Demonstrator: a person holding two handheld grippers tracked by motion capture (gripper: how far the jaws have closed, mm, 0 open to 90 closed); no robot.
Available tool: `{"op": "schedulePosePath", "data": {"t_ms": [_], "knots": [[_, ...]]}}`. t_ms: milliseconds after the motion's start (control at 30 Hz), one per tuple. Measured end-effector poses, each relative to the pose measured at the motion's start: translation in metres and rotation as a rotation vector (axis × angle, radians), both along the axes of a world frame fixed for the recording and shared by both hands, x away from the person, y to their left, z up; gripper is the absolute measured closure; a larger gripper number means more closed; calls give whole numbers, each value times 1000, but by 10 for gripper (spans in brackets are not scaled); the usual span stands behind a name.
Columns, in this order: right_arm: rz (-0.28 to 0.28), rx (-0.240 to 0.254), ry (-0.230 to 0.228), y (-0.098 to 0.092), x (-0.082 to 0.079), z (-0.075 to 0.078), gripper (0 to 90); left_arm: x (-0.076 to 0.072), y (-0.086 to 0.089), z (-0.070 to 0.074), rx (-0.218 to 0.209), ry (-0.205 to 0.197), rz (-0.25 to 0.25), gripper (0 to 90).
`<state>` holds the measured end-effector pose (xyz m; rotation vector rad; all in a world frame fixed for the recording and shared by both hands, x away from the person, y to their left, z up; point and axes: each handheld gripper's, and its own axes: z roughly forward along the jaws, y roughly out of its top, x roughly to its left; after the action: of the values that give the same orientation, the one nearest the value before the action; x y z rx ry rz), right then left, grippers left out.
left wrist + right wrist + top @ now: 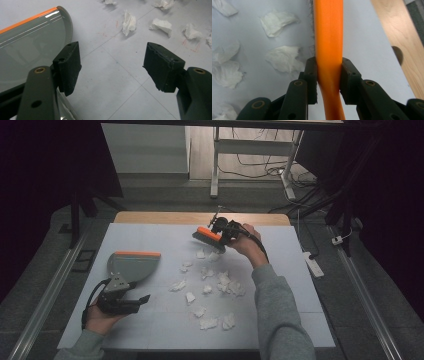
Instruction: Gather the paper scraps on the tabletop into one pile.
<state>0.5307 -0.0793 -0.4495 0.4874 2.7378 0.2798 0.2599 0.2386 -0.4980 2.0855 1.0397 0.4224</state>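
Note:
A grey dustpan (pixel 132 265) (pixel 30 47) with an orange lip lies on the white board at the left. My left gripper (pixel 139 292) (pixel 112 53) rests just in front of it, jaws open over bare board, the pan outside its left jaw. Above the far middle of the board, my right gripper (pixel 220 232) (pixel 328 67) is shut on the orange handle of a brush (pixel 207 236) (pixel 328 30), with grey bristles along its left side in the right gripper view. Several crumpled white paper scraps (pixel 222 280) (pixel 129 22) (pixel 278 21) lie scattered in the middle, below the brush.
The white board (pixel 150 330) covers a wooden table whose far edge (pixel 200 217) (pixel 397 30) shows past it. Metal rails run along both sides on the floor. A white power strip (pixel 314 264) lies on the floor at the right.

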Motion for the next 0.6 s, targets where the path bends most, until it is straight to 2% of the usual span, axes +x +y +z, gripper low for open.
{"op": "schedulePosePath", "data": {"t_ms": [67, 200, 267, 433, 533, 600], "knots": [[22, 10, 20, 5, -3, -2, 704, 0, 0, 0, 0, 1, -2, 308], [112, -49, 22, 12, -18, -3, 707, 0, 1, -1, -2, 3, 1, 308], [146, -53, 37, 11, -25, -2, 707, 0, 0, -1, -3, 2, 4, 307], [192, -6, 122, 3, -47, 2, 706, 0, 0, 0, 1, 2, 4, 307], [217, 5, 136, -4, -60, 2, 706, 1, 0, -1, 1, 5, 4, 306], [225, 33, 164, -9, -67, 4, 706, 1, 0, -1, 1, 7, 4, 306]]}}
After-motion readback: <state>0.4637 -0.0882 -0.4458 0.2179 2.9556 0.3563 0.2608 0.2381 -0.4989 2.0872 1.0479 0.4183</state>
